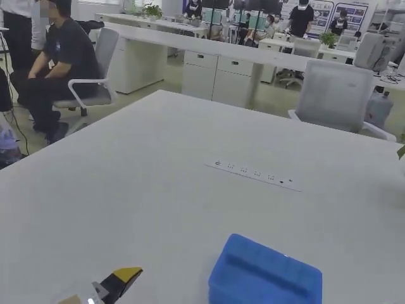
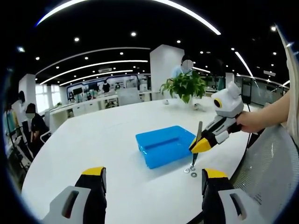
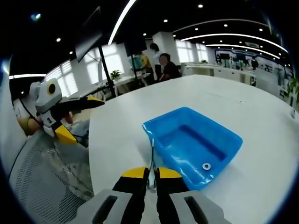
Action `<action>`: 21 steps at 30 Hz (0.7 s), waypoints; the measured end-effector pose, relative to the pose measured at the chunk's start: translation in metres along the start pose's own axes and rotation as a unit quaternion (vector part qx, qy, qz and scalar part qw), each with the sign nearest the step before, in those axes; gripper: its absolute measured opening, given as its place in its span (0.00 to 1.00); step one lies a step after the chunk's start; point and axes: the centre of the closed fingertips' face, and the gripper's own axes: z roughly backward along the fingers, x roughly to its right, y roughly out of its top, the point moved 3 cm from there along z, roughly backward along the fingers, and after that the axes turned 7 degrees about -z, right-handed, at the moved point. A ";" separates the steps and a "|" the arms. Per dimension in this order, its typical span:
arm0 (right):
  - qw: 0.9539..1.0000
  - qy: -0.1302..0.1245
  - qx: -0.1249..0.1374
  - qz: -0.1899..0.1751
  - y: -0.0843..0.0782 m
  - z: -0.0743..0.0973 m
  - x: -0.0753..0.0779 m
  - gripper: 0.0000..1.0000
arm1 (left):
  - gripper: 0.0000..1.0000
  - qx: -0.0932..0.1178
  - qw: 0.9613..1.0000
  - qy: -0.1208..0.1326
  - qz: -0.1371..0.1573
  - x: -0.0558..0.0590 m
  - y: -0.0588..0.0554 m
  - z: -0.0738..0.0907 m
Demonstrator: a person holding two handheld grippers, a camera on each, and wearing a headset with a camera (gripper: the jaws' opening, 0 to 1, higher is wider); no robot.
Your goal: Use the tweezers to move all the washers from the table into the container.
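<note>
- One washer [image 3: 206, 166] is seen in the blue container [image 3: 187, 135], near its front wall.
- More washers [image 2: 187, 171] are seen on the table [image 2: 107, 135], just beside the container, at the tweezers' tips.
- The tweezers [image 3: 152, 154] are clamped in the right gripper [image 3: 151, 173], long axis run out along its jaws, tips aimed down at the table.
- The left gripper [image 2: 152, 186] is held with jaws apart, back from the container.

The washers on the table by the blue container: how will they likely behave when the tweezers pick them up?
The washers look small, flat and thin, so probably light but hard to get under on the smooth table. They seem metallic, so they may slip from the narrow tweezers.
</note>
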 end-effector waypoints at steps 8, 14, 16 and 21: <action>1.000 0.005 -0.001 -0.003 -0.001 0.000 -0.001 0.04 | 0.85 -0.001 1.000 -0.001 0.000 0.000 0.000 0.000; 1.000 0.006 -0.003 0.000 -0.001 0.001 -0.001 0.04 | 0.85 -0.001 1.000 0.000 -0.001 0.000 0.000 0.000; 1.000 0.006 -0.005 0.004 -0.001 0.001 -0.002 0.04 | 0.85 -0.002 1.000 -0.001 -0.001 0.000 0.000 0.000; 1.000 0.005 -0.011 0.023 -0.001 0.000 -0.005 0.04 | 0.85 -0.002 1.000 0.000 -0.002 0.000 -0.001 0.000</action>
